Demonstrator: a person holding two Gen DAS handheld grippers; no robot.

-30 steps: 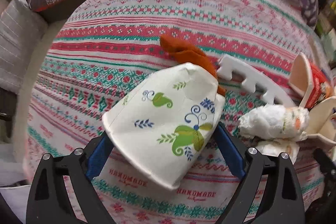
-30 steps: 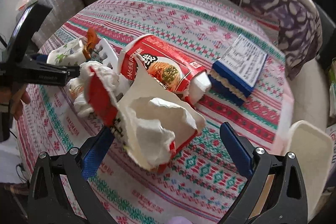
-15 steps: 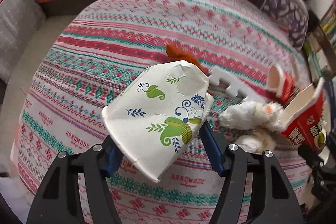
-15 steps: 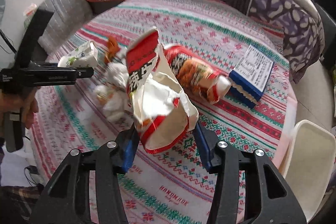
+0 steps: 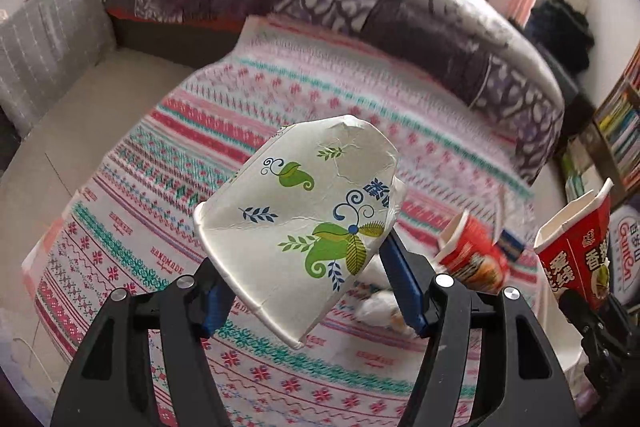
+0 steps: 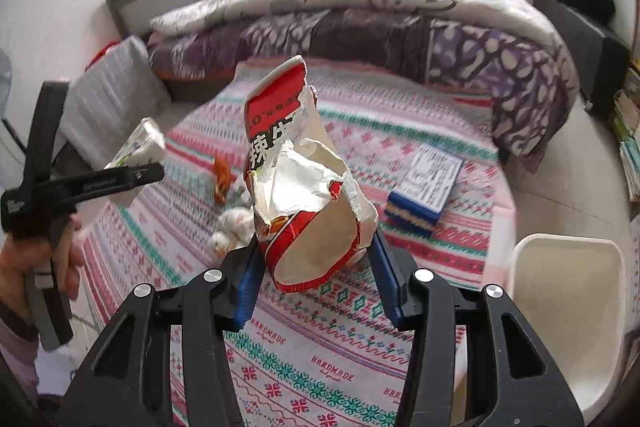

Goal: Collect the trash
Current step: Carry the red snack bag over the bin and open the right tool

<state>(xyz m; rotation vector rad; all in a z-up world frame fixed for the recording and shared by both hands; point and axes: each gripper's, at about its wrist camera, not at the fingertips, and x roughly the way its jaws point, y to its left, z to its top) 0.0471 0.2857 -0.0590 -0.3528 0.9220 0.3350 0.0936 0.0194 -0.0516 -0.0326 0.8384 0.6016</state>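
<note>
Left gripper [image 5: 308,279]: clamped on a crushed white paper cup [image 5: 304,223] with leaf print, held above the patterned bedspread [image 5: 132,219]. Right gripper [image 6: 316,275]: clamped on a torn red noodle cup [image 6: 304,195], also aloft. On the bedspread: crumpled tissues [image 6: 230,227], orange wrapper [image 6: 221,175], blue box [image 6: 426,187]. White bin [image 6: 568,315] just beside the bed.

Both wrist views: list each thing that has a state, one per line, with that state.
left gripper: shut on the paper cup.
paper cup: crumpled, held off the cloth.
right gripper: shut on the noodle cup.
noodle cup: torn, crushed, lifted.
second noodle cup: lying on its side on the cloth.
tissue wads: crumpled, on the cloth.
blue box: closed, lying flat.
white bin: open.
</note>
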